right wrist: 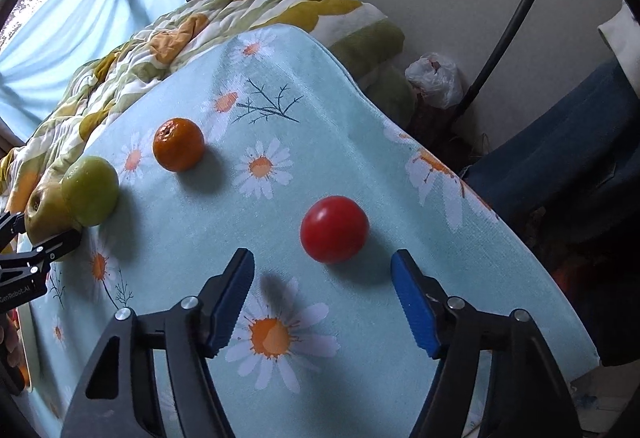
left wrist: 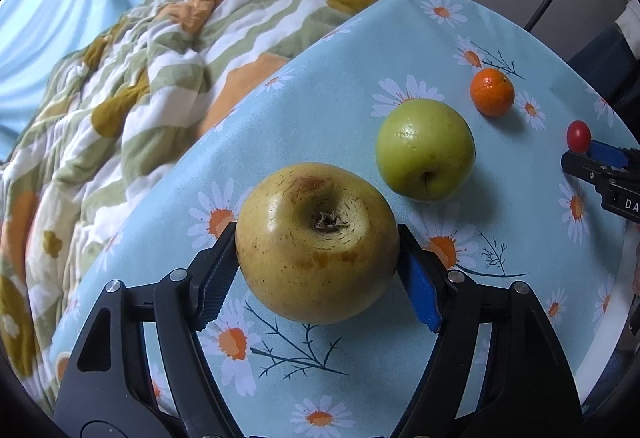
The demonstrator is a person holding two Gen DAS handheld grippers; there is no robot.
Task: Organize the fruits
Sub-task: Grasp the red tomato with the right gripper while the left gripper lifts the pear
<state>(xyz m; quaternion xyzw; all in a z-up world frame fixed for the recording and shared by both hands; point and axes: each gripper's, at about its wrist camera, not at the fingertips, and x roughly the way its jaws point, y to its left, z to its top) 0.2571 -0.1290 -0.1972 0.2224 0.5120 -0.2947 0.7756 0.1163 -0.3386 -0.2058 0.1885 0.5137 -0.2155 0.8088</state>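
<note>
My left gripper [left wrist: 318, 238] is shut on a large yellow apple [left wrist: 316, 242], calyx end up, just over the daisy-print tablecloth [left wrist: 320, 110]. A green apple [left wrist: 426, 148] lies just beyond it, then a mandarin [left wrist: 492, 92] and a small red tomato [left wrist: 578, 135] to the right. My right gripper [right wrist: 323, 262] is open and empty on the cloth, with the red tomato [right wrist: 334, 229] just ahead of its fingertips. In the right wrist view the mandarin [right wrist: 178, 144], green apple [right wrist: 90, 191] and yellow apple [right wrist: 42, 212] lie to the left in a row.
A rumpled flowered quilt [left wrist: 120, 98] lies on the bed past the table's left and far edges. A white plastic bag [right wrist: 436, 78] and a dark chair [right wrist: 568, 174] stand beyond the right edge. A tray edge [right wrist: 28, 342] with fruit shows at the left.
</note>
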